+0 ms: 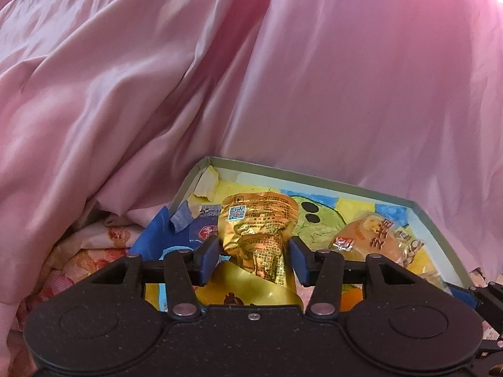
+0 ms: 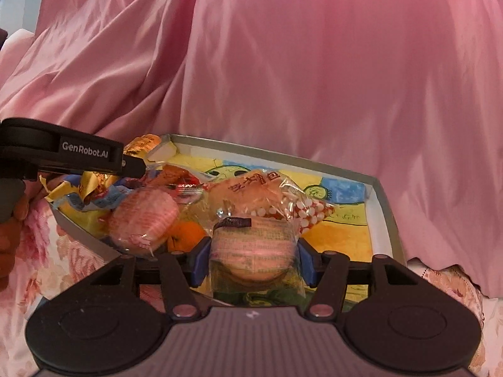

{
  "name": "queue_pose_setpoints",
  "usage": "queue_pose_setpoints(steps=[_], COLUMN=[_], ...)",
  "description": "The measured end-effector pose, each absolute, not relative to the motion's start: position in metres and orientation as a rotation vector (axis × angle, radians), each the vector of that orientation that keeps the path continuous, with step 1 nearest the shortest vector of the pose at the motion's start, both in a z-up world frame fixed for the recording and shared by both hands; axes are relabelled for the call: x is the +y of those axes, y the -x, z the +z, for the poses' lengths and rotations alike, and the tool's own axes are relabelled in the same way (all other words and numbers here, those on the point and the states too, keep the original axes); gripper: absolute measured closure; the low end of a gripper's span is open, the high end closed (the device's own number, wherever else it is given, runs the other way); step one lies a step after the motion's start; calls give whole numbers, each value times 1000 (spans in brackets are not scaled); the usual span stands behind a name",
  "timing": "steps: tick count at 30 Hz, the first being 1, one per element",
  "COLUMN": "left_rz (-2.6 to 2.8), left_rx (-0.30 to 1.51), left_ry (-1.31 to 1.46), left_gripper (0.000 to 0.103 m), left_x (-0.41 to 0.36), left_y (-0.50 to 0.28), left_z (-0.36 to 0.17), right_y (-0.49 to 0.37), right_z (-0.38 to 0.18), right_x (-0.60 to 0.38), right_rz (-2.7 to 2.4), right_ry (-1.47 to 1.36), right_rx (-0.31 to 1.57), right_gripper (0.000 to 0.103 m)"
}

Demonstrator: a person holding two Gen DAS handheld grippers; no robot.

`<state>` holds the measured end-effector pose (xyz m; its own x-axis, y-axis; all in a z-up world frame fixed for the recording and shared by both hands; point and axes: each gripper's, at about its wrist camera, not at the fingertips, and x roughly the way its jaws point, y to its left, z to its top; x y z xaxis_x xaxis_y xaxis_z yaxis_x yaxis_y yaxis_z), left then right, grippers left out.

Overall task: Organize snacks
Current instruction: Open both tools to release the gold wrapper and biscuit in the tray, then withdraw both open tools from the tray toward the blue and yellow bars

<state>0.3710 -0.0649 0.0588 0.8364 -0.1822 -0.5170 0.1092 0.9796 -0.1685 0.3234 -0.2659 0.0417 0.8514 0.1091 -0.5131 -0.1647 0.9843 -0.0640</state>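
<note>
A shallow grey box (image 1: 314,177) with a coloured drawing on its floor holds several snacks. My left gripper (image 1: 254,257) is shut on a crumpled gold foil packet (image 1: 261,220) that stands upright over the box's near left part. A blue packet (image 1: 201,229) and a wrapped round cake (image 1: 374,235) lie beside it. My right gripper (image 2: 251,257) is shut on a clear-wrapped pastry packet (image 2: 251,242) at the box's (image 2: 383,207) near edge. Behind it lie a pink round pastry (image 2: 143,216), a mandarin (image 2: 185,235) and a dotted clear bag (image 2: 301,210). The left gripper (image 2: 135,165) reaches in from the left.
Pink satin cloth (image 1: 283,78) rises in folds right behind and around the box. A floral sheet (image 2: 47,251) lies under the box, showing at both lower sides. A person's hand (image 2: 9,235) holds the left gripper's handle at the left edge.
</note>
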Motion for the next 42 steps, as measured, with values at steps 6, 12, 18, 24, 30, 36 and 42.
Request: queue_pose_setpoints(steps=[6, 12, 18, 24, 30, 36, 42], left_rz=[-146, -122, -96, -85, -71, -44, -16], left_rx=[567, 568, 522, 480, 439, 399, 375], left_ry=[163, 191, 208, 220, 229, 238, 238], left_gripper=[30, 18, 6, 1, 1, 1, 1], left_x=[-65, -60, -51, -42, -32, -22, -12], left_y=[-369, -363, -350, -333, -313, -291, -268], left_z=[60, 63, 74, 84, 92, 100, 101], right_y=[-327, -324, -312, -288, -266, -246, -229], right_z=[43, 47, 57, 70, 79, 87, 94], right_x=[-264, -264, -264, -263, -257, -251, -251], right_rz=[141, 145, 157, 167, 180, 188, 197], right_ry=[106, 102, 88, 79, 100, 103, 80], right_rx=[542, 525, 486, 395, 319, 271, 251], right_gripper=[35, 24, 14, 3, 0, 0, 0])
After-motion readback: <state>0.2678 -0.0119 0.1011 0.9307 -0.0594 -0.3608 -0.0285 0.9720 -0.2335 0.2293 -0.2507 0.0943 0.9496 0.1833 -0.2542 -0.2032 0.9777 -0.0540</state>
